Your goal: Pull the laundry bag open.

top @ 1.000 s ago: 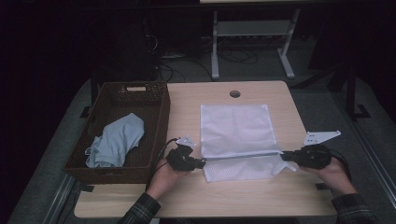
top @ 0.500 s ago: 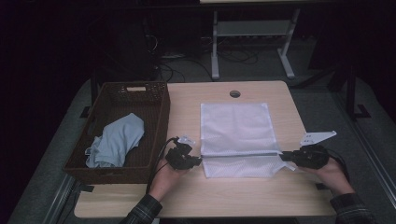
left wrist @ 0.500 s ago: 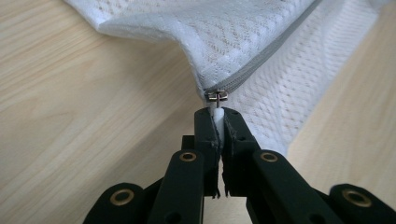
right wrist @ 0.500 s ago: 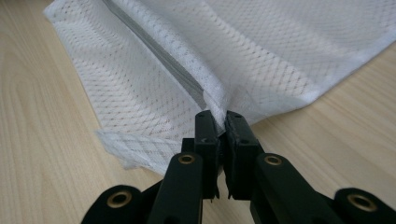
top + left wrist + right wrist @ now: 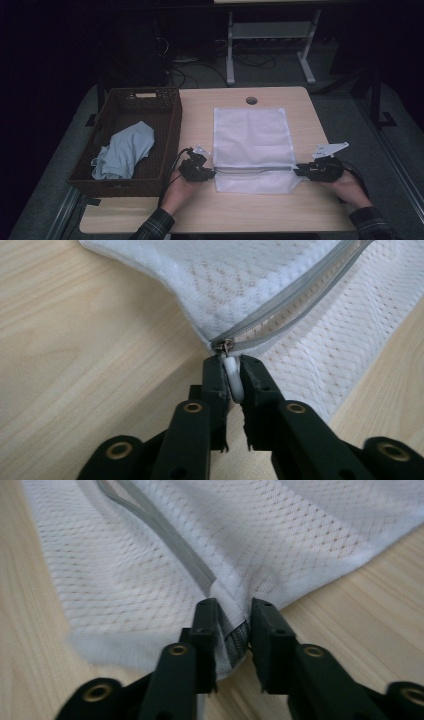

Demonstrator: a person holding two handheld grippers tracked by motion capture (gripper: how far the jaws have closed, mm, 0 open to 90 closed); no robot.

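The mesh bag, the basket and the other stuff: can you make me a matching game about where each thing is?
Things:
1. white mesh bag
2. blue cloth
3. zipper pull
4. round hole

Places:
A. inside the brown basket
B. between the left hand-held gripper's jaws
C. flat on the table
D. far edge of the tabletop

Pairs: 1-C, 2-A, 3-B, 4-D

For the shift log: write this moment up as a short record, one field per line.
work in hand: zipper of the white mesh laundry bag
left gripper: jaws just been opening, white zipper pull between them
right gripper: jaws just been opening, bag's end between them
zipper: partly open near the pull
basket: brown wicker, left of the bag
in basket: light blue garment
surface: wooden table
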